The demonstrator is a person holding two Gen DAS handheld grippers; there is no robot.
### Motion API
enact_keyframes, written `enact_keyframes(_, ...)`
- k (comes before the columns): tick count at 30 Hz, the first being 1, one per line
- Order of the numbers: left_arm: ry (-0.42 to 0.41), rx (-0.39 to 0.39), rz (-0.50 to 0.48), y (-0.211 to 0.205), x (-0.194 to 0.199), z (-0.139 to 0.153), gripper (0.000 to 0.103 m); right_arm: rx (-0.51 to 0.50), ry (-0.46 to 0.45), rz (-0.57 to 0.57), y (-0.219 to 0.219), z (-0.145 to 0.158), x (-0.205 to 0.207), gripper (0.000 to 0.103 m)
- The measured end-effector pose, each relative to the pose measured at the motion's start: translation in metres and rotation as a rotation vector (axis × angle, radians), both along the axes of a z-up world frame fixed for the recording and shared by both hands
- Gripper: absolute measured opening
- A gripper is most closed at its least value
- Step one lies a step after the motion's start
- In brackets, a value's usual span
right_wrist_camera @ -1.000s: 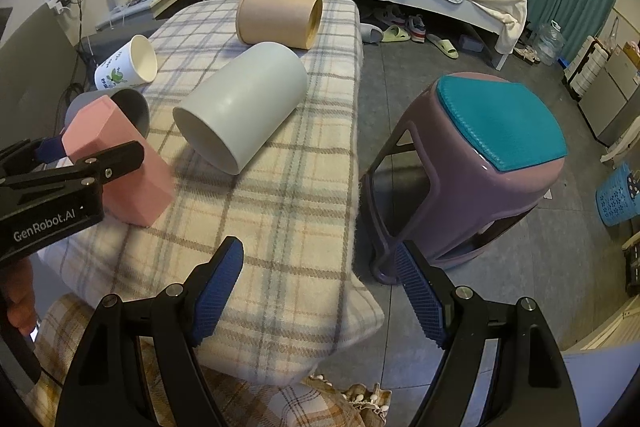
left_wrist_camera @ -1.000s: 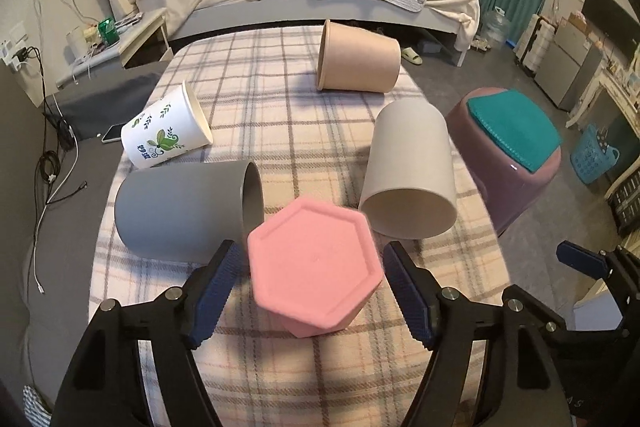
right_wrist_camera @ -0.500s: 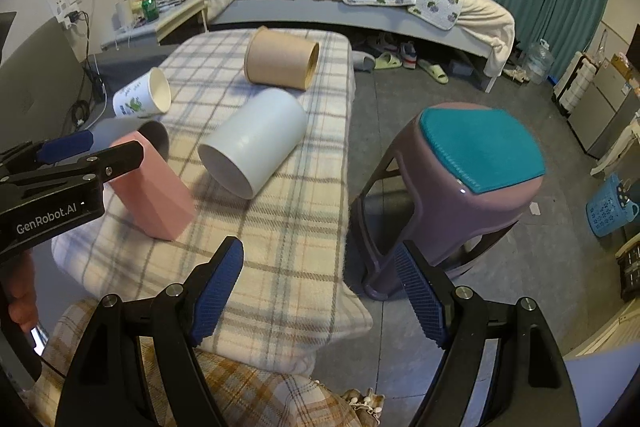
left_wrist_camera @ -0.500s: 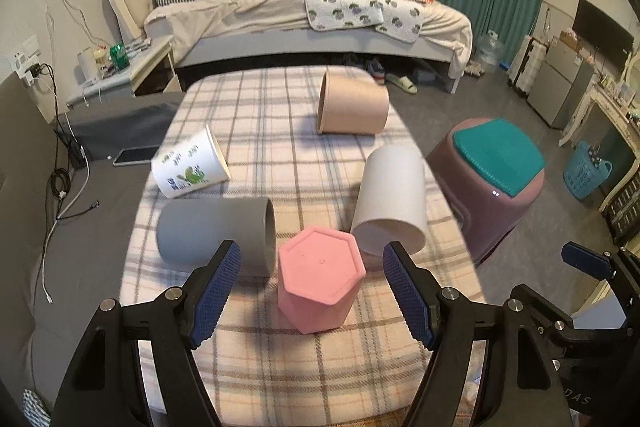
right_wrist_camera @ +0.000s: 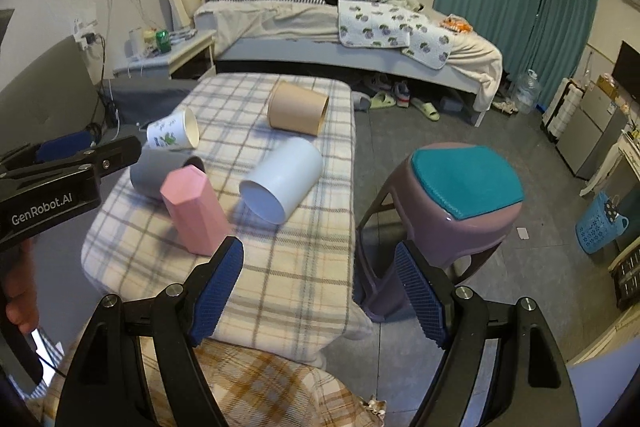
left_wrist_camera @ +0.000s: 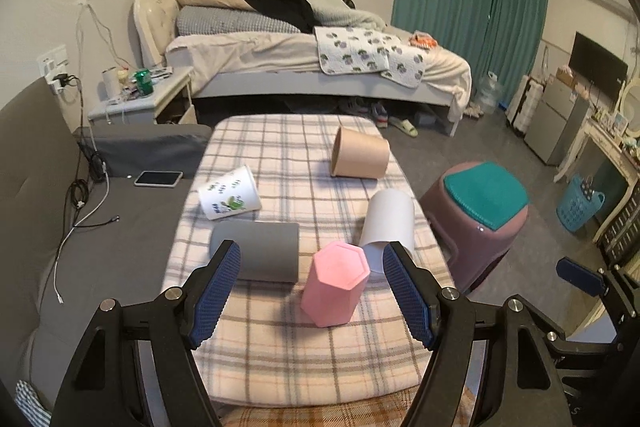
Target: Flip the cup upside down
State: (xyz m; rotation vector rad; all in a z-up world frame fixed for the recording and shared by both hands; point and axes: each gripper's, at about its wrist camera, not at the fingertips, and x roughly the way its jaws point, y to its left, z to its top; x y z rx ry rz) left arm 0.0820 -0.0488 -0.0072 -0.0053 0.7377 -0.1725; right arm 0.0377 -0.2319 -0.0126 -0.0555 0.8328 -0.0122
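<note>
- My left gripper [left_wrist_camera: 312, 291] hangs above the near end of the worktop [left_wrist_camera: 280, 355], its jaws spread wide with nothing between the pads; I judge that spread suits letting go of a cup or lining up on another
- The pink cup [left_wrist_camera: 335, 283] stands closed end up on the plaid cloth, ahead of the left jaws and slightly toward the right-hand one, not touching either pad; to my eye its flip looks done
- It leans a little in both views, which I put down to the soft padded cloth and the fisheye, though I cannot tell which counts more
- My right gripper [right_wrist_camera: 320, 291] is held off the worktop's near right corner, jaws equally wide and gripping nothing; I read this as parked clear so it does not crowd the left one
- From the right jaws the pink cup [right_wrist_camera: 196, 213] sits ahead and to the left, beyond the left-hand pad
- The grey cup [left_wrist_camera: 258, 255] lies on its side just ahead of the left-hand jaw, mouth turned toward the pink one, close to it
- The white cup [left_wrist_camera: 387, 227] lies on its side just past the right-hand jaw tip, open mouth toward me
- The printed cup [left_wrist_camera: 230, 193] and the tan cup [left_wrist_camera: 360, 153] lie tipped over farther ahead, well apart from the jaws
- With four lying down, any of them could be next; the grey one is nearest, but round walls on soft cloth may roll away from a pinch
</note>
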Motion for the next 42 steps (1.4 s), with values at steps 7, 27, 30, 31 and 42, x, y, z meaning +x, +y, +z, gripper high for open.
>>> enact_keyframes(7,-0.057,-0.004,0.032,0.026,-0.032,0.011,0.078,0.024,-0.061,0.013,0.019,0.011,-0.026,0.078)
enact_keyframes(27,-0.172,-0.02,0.125,0.078,-0.1,-0.006,0.102,0.048,-0.194,0.04,0.053,0.006,-0.056,0.103)
enact_keyframes(30,-0.162,-0.017,0.129,0.078,-0.1,-0.01,0.102,0.043,-0.181,0.032,0.053,0.002,-0.053,0.103)
enact_keyframes(31,-0.164,-0.015,0.131,0.079,-0.1,-0.011,0.102,0.043,-0.177,0.029,0.053,0.0,-0.052,0.103)
enact_keyframes(42,-0.156,-0.007,0.132,0.078,-0.1,-0.016,0.102,0.043,-0.158,0.016,0.048,-0.005,-0.047,0.103)
